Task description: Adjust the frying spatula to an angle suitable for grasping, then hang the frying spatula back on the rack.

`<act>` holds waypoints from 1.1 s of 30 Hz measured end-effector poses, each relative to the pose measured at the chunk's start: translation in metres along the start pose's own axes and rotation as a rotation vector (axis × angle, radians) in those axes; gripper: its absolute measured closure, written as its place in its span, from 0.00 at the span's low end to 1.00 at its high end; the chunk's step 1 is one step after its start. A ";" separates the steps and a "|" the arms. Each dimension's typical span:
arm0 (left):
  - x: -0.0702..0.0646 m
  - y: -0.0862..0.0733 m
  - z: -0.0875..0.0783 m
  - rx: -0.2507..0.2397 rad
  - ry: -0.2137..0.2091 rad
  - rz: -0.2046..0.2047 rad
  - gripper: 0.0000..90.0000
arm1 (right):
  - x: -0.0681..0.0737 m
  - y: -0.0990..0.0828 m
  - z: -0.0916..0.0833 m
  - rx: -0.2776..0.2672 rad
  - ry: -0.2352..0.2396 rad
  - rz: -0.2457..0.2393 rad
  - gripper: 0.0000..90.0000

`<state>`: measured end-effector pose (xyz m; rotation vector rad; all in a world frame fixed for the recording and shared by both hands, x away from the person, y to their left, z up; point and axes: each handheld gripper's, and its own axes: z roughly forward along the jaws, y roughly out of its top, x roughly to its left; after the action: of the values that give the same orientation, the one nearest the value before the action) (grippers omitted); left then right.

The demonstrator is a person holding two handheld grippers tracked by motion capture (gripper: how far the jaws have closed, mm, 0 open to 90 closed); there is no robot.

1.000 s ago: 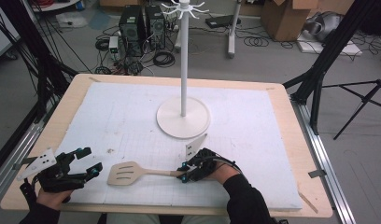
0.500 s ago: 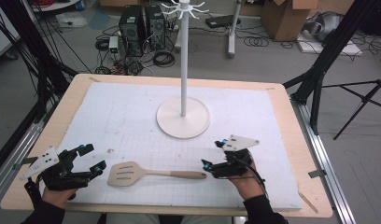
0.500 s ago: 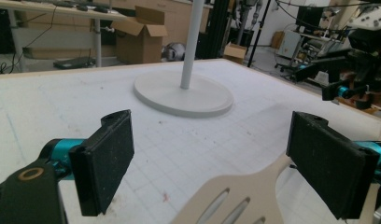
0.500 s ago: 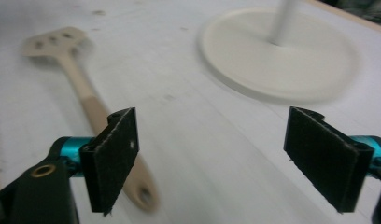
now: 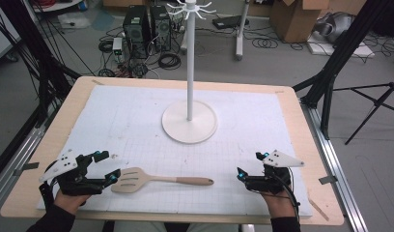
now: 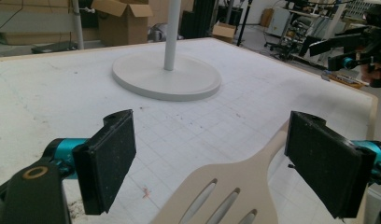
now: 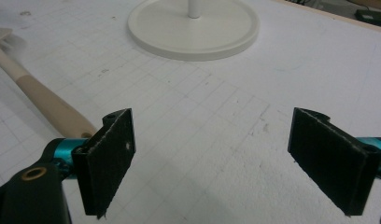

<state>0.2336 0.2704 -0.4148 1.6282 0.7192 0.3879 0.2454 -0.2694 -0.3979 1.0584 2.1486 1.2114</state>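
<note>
High view: the spatula (image 5: pixel 159 180) lies flat near the table's (image 5: pixel 291 111) front edge; the left gripper (image 5: pixel 105 167) gapes beside its blade; the right gripper (image 5: pixel 251 166), jaws just opened and empty, sits well clear of the handle. Left gripper view: the blade (image 6: pixel 230 186) lies between released jaws; likely next, closing on it. Right gripper view: nothing between the pads (image 7: pixel 109 158); the handle (image 7: pixel 44 100) lies off left.

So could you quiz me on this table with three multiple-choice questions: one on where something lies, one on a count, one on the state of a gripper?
1. Where does the spatula lie?
A. flat on the white mat
B. hung on the stand
C. on the floor

2. How many slots show in its blade in the left gripper view?
A. one
B. three
C. six

3. How is the right gripper?
A. shut on the spatula
B. open with nothing between its jaws
C. clamped on the stand

Answers:
1 A, it rests level between the two grippers.
2 B, three cuts show.
3 B, its pads stand wide apart over bare mat.
</note>
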 end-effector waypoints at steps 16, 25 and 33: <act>-0.004 0.003 0.006 0.028 -0.003 0.035 0.18 | 0.001 0.001 -0.003 -0.023 0.004 -0.019 0.16; -0.013 0.014 0.026 0.159 -0.134 0.108 0.26 | 0.006 0.001 -0.001 -0.008 0.030 -0.040 0.16; -0.034 0.022 0.070 0.363 -0.259 0.241 0.33 | 0.010 0.004 0.003 0.002 0.060 -0.060 0.16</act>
<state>0.2570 0.1937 -0.4015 2.0736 0.4122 0.2169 0.2428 -0.2586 -0.3967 0.9625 2.2111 1.2282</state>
